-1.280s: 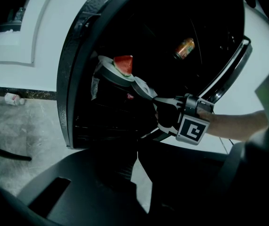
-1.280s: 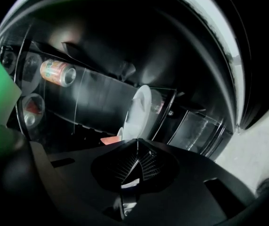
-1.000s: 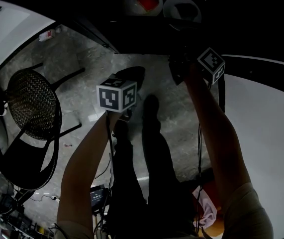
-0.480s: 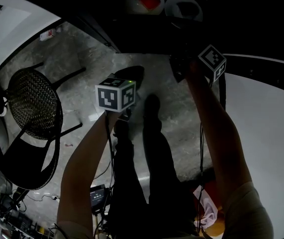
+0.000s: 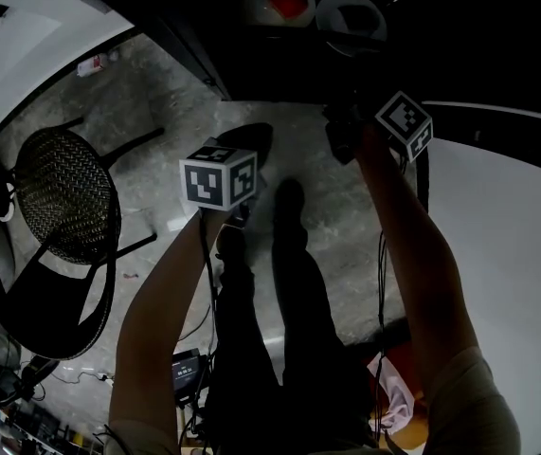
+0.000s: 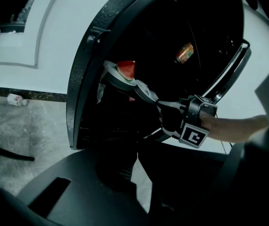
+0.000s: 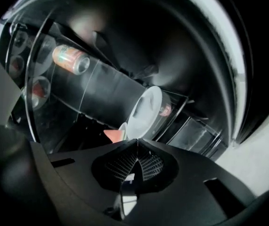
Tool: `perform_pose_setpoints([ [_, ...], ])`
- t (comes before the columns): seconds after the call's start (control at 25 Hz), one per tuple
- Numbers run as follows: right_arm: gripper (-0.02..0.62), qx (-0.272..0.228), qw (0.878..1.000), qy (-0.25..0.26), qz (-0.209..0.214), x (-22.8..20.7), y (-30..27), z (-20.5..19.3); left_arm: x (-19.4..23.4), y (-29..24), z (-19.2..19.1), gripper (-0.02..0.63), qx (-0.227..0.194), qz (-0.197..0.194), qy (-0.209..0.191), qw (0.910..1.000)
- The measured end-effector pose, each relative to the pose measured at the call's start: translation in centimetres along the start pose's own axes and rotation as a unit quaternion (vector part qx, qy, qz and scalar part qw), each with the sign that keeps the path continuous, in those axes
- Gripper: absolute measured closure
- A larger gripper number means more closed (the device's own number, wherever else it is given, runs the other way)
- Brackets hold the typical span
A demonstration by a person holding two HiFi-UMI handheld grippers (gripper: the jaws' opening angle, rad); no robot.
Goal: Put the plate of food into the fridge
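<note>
R gripper (image 7: 136,147): fingers closed on the rim of the white plate (image 7: 146,108), pads pinching its near edge, and a strip of white rim shows between them lower down. The rest of the plate runs out ahead of the fingertips into the dark fridge (image 6: 85,79), past the door frame. A red food wedge (image 6: 126,69) sits on the plate's far part, away from the fingers. In the R gripper view the wedge shows just left of the fingertips. Beyond the fingers and up to their left, a can (image 7: 70,59) lies on its side on a clear shelf (image 7: 101,86) inside the fridge, well apart from the plate.

L gripper (image 6: 136,150): the view is dark, but the fingers seem closed tip to tip w/ nothing between them; only a sliver of pale floor (image 5: 346,207) shows under the tips. The plate and R gripper are ahead of the L fingers, above and slightly right, not touching them.

In the head view a black mesh chair (image 5: 62,207) stands on the floor, far left of both grippers.
</note>
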State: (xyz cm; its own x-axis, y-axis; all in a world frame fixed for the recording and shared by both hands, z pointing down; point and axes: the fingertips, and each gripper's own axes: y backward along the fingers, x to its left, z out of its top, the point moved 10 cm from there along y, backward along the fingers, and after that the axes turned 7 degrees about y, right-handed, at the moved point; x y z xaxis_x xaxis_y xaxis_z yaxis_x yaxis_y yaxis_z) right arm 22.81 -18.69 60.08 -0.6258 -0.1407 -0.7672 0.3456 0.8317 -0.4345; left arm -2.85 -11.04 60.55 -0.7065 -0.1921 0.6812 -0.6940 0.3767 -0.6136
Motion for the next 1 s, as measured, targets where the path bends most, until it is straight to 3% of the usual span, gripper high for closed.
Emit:
perform_pose_setpoints([
  [0.24, 0.572, 0.051, 0.992, 0.109, -0.026, 1.7, 1.9, -0.3, -1.0, 0.4, 0.9, 0.594, -0.009, -0.004, -0.001, 1.0000],
  [0.48, 0.572, 0.088, 0.964, 0.249, -0.037, 5.8, 3.4, -1.5, -2.2, 2.0, 2.2, 0.594, -0.011, -0.004, -0.009, 0.9999],
  [0.68, 0.572, 0.132, 0.940, 0.314, -0.028, 8.5, 5.0, -2.3, -3.0, 3.8, 3.4, 0.594, -0.018, -0.003, -0.004, 0.9998],
  [0.84, 0.572, 0.147, 0.934, 0.326, -0.016, 11.0, 6.7, -3.6, -3.9, 5.7, 3.9, 0.594, -0.018, -0.004, -0.011, 0.9998],
  [1.0, 0.572, 0.177, 0.911, 0.374, 0.000, 14.1, 8.5, -5.9, -5.0, 7.7, 4.2, 0.594, -0.014, 0.000, -0.017, 0.9998],
])
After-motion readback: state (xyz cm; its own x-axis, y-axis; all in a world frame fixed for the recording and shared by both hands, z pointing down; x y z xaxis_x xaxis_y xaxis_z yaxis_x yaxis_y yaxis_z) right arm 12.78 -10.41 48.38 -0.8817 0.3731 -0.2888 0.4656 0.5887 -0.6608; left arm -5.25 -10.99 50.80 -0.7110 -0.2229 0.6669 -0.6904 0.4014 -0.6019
